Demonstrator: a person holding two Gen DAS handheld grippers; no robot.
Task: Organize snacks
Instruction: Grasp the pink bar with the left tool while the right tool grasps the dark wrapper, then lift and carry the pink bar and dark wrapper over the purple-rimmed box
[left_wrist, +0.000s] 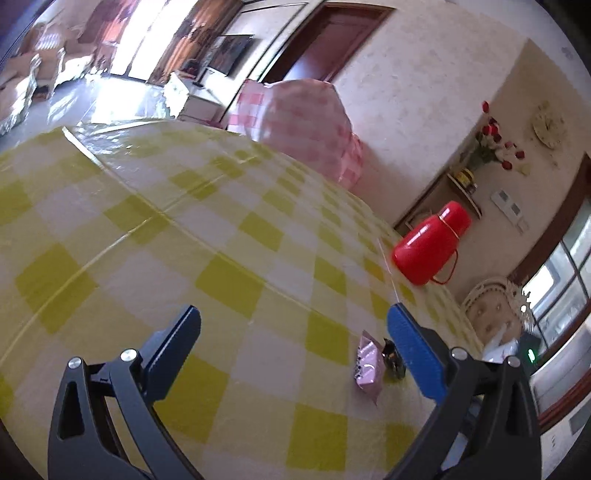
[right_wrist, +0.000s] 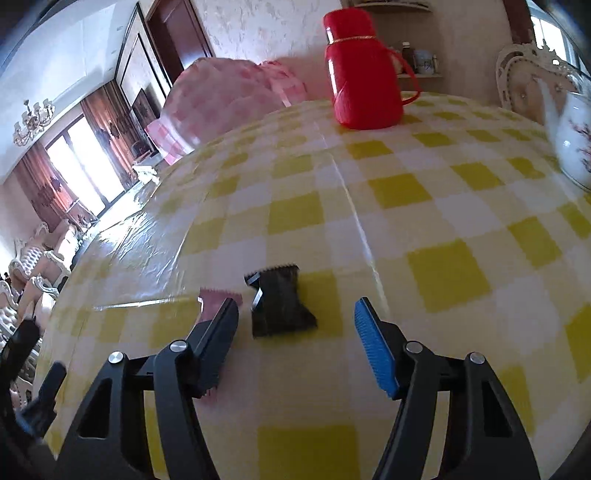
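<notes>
A small black snack packet (right_wrist: 279, 301) lies flat on the yellow-checked tablecloth (right_wrist: 406, 184). My right gripper (right_wrist: 295, 314) hovers over it, open, the packet lying in the gap just ahead of the fingertips and touching neither. A pink snack packet (right_wrist: 216, 301) lies to its left, mostly hidden behind my left finger (right_wrist: 216, 332). In the left wrist view the pink packet (left_wrist: 367, 363) and the black packet (left_wrist: 392, 360) lie side by side near the right finger (left_wrist: 415, 354). My left gripper (left_wrist: 293, 317) is open and holds nothing.
A red thermos jug (right_wrist: 360, 70) stands at the far side of the table. A white floral teapot (right_wrist: 574, 144) sits at the right edge. A pink checked bundle (right_wrist: 221, 103) rests beyond the table. An ornate chair back (right_wrist: 524, 74) stands behind.
</notes>
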